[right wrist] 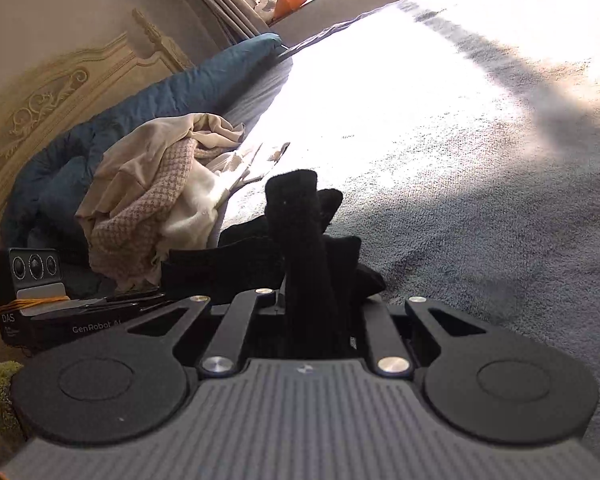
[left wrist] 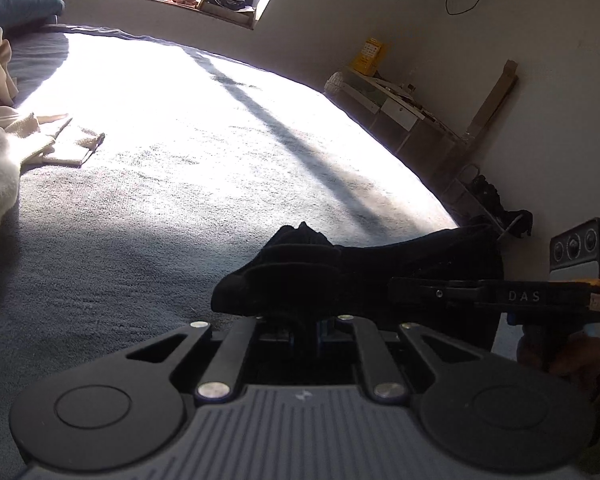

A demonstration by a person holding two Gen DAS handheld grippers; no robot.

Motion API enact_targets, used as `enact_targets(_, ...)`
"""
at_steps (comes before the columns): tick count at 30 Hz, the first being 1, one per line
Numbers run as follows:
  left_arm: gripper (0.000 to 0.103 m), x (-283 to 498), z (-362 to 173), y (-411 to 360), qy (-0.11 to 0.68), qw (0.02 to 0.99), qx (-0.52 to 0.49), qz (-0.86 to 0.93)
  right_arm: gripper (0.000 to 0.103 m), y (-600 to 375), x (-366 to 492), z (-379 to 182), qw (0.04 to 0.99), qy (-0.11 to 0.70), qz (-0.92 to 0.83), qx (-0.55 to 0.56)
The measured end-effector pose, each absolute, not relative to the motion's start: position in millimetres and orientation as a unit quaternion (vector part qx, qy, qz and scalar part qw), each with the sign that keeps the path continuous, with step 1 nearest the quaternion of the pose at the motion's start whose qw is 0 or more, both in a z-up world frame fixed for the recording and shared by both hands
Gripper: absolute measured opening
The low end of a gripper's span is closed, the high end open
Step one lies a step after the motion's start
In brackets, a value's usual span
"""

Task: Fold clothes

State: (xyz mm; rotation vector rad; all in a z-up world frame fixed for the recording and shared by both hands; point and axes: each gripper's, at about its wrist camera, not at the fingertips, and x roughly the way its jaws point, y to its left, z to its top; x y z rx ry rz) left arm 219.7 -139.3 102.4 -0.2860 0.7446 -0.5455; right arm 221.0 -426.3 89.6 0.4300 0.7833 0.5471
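Note:
A black garment hangs bunched over the grey-blue blanket that covers the bed. My left gripper is shut on one end of it, and the cloth hides the fingertips. The garment stretches to the right, where my right gripper comes in from the side and holds the other end. In the right wrist view the black garment stands up in a fold out of my right gripper, which is shut on it. My left gripper shows at the left edge, touching the same cloth.
A pile of beige, pink and white clothes lies against a blue pillow and a carved headboard. A flat beige piece lies near that pile. A low shelf stands along the wall past the bed's edge. Sunlight falls across the blanket.

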Motion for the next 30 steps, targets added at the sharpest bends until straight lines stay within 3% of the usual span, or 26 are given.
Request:
enact_targets(17, 0.008, 96, 212, -157, 0.291, 0.908, -0.112, -0.28, 0.009, -433, 88, 184, 0.903, 0.289, 0.243, 0.205)
enact_targets(30, 0.008, 20, 298, -167, 0.311, 0.854, -0.129, -0.397, 0.009, -441, -36, 276, 0.927, 0.277, 0.115, 0.226)
